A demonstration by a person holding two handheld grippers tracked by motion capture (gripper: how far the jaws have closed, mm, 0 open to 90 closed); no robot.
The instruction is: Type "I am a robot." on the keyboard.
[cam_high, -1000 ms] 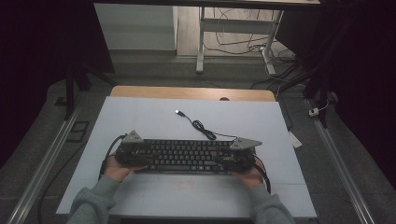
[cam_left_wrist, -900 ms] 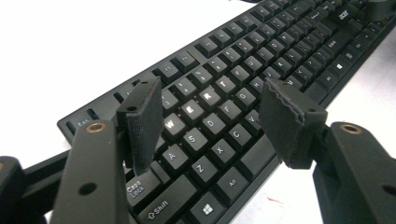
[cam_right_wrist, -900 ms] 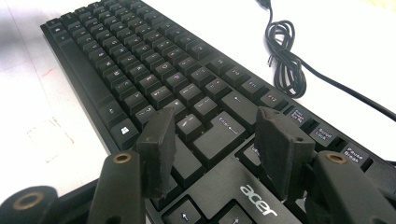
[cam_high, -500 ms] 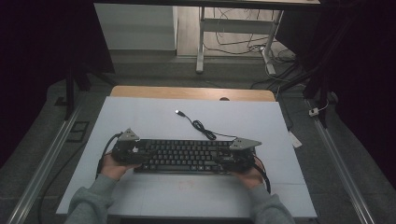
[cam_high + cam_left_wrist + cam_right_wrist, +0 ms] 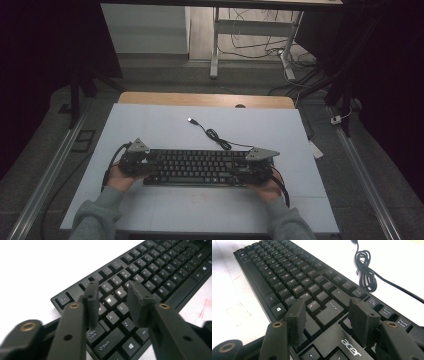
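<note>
At the bottom of the high view, a person's hands hold the left gripper (image 5: 136, 161) and right gripper (image 5: 252, 167) over the ends of a black keyboard (image 5: 195, 167) lying at lower centre on the white table (image 5: 160, 125). The left jaws have just been closing and hover parted above the keys, gripping nothing; the right jaws stand spread. Its cable (image 5: 215, 136) coils beyond, toward centre frame.

From my remote seat I see a white tabletop (image 5: 150, 125) on a wooden desk edge (image 5: 200, 98), grey carpeted floor (image 5: 45, 150) with metal rails (image 5: 45, 170), a metal table leg (image 5: 215, 45), loose floor cables (image 5: 260, 35), dark surroundings.
</note>
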